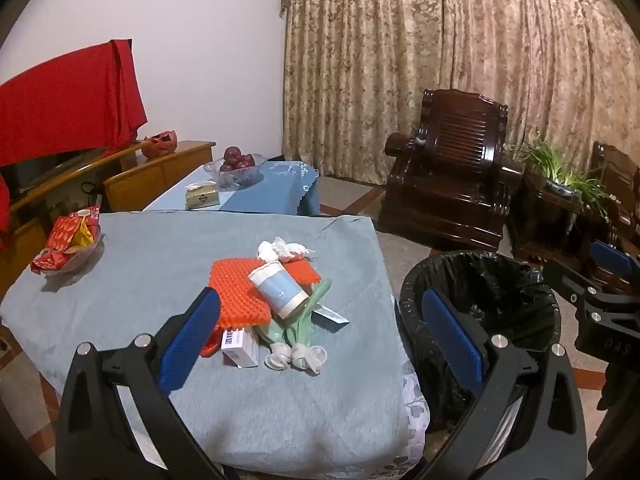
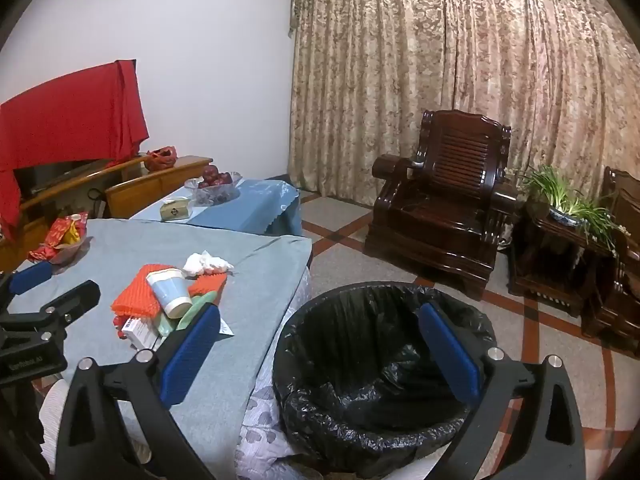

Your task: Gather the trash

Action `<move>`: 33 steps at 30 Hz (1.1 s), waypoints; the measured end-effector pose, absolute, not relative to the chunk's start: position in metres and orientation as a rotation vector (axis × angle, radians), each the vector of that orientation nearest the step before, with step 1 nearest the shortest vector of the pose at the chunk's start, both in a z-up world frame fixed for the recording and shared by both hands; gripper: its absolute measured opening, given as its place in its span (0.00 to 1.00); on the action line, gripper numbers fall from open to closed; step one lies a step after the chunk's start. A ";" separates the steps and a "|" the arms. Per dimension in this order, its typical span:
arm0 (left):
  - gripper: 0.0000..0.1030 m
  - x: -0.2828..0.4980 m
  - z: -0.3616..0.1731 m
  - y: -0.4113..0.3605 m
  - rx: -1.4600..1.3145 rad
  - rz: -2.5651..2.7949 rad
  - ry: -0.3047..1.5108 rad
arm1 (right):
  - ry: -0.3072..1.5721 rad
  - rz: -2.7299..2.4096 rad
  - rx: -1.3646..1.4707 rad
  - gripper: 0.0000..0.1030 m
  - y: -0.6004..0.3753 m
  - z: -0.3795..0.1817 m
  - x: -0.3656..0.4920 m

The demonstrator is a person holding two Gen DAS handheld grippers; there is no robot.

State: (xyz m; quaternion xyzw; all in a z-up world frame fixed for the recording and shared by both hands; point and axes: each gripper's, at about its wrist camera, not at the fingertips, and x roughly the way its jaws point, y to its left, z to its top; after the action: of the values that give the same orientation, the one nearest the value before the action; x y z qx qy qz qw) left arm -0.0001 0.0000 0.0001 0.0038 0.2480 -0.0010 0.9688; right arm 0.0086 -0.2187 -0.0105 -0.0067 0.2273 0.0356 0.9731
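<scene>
A pile of trash lies on the blue-grey covered table (image 1: 132, 280): an orange foam net (image 1: 240, 296), a blue paper cup (image 1: 278, 288) on its side, crumpled white tissue (image 1: 284, 250), a small white box (image 1: 238, 346) and pale green wrappers (image 1: 304, 328). A bin with a black bag (image 1: 480, 300) stands on the floor right of the table. My left gripper (image 1: 320, 340) is open and empty above the table's near side. My right gripper (image 2: 320, 352) is open and empty over the bin (image 2: 380, 360); the pile (image 2: 168, 296) is to its left.
A glass dish of red snack packets (image 1: 68, 244) sits at the table's far left. Behind is a second blue table with a fruit bowl (image 1: 234, 164) and a tissue box (image 1: 202, 196). A dark wooden armchair (image 1: 452, 176) and a potted plant (image 1: 560, 172) stand to the right.
</scene>
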 end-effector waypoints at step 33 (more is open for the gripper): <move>0.95 0.002 -0.005 0.009 0.008 0.001 0.501 | 0.464 0.074 -0.010 0.94 -0.217 -0.012 0.009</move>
State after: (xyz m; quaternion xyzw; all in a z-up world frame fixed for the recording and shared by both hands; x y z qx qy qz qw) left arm 0.0024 0.0089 -0.0055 0.0041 0.2481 0.0005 0.9687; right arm 0.0095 -0.2171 -0.0117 -0.0050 0.2298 0.0368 0.9725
